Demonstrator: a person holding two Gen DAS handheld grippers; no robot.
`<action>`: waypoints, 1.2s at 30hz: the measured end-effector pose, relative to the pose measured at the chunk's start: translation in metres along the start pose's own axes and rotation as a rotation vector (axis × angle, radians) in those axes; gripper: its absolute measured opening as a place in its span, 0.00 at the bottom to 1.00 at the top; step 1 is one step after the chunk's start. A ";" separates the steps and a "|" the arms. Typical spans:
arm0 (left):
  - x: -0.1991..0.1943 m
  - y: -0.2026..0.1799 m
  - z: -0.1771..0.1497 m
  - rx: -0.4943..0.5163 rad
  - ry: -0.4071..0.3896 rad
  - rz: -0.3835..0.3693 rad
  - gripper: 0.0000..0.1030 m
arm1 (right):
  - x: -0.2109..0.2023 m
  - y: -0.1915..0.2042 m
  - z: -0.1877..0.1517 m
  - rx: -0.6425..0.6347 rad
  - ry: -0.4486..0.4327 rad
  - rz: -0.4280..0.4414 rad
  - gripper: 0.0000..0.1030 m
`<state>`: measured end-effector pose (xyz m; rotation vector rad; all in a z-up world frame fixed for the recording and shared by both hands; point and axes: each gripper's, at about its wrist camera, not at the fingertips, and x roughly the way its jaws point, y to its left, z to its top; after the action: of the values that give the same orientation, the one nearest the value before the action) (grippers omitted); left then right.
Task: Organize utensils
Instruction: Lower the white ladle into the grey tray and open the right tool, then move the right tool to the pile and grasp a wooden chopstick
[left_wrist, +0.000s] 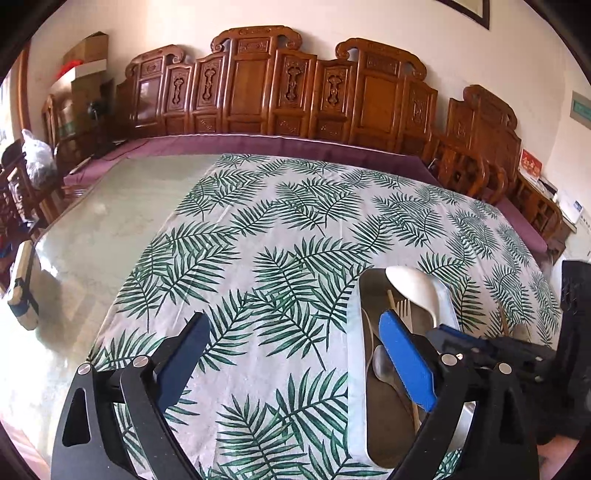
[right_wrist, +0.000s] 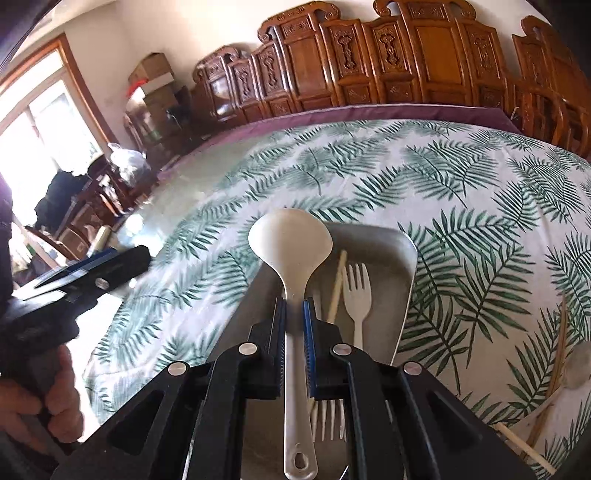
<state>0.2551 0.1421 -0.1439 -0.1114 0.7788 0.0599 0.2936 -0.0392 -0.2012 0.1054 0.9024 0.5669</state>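
A metal tray (right_wrist: 391, 251) lies on the leaf-print cloth and holds a white fork (right_wrist: 356, 295), a chopstick (right_wrist: 338, 284) and other cutlery partly hidden under my gripper. My right gripper (right_wrist: 294, 306) is shut on the handle of a white serving spoon (right_wrist: 290, 240), whose bowl hangs over the tray's far end. In the left wrist view the tray (left_wrist: 356, 369) and the serving spoon (left_wrist: 413, 288) are at the right. My left gripper (left_wrist: 295, 317) stands open over bare cloth to the left of the tray, with nothing between its fingers. The same gripper (right_wrist: 129, 262) shows at the left, held by a hand (right_wrist: 44, 406).
Loose chopsticks (right_wrist: 554, 362) and a pale spoon (right_wrist: 576, 365) lie on the cloth to the right of the tray. Bare glass tabletop (left_wrist: 92, 229) extends left of the cloth. Carved wooden chairs (left_wrist: 258, 81) line the far edge. A beige object (left_wrist: 22, 288) sits at the table's left edge.
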 end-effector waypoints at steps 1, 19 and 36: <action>0.000 -0.001 0.000 0.003 0.000 0.001 0.87 | 0.003 -0.001 -0.002 0.000 0.008 -0.001 0.11; 0.000 -0.010 -0.003 0.036 0.003 0.008 0.87 | -0.009 -0.004 -0.008 -0.061 -0.014 0.052 0.13; -0.007 -0.066 -0.018 0.118 0.012 -0.074 0.87 | -0.129 -0.068 -0.026 -0.196 -0.104 -0.067 0.13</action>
<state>0.2439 0.0742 -0.1466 -0.0284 0.7876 -0.0571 0.2393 -0.1664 -0.1471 -0.0721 0.7426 0.5792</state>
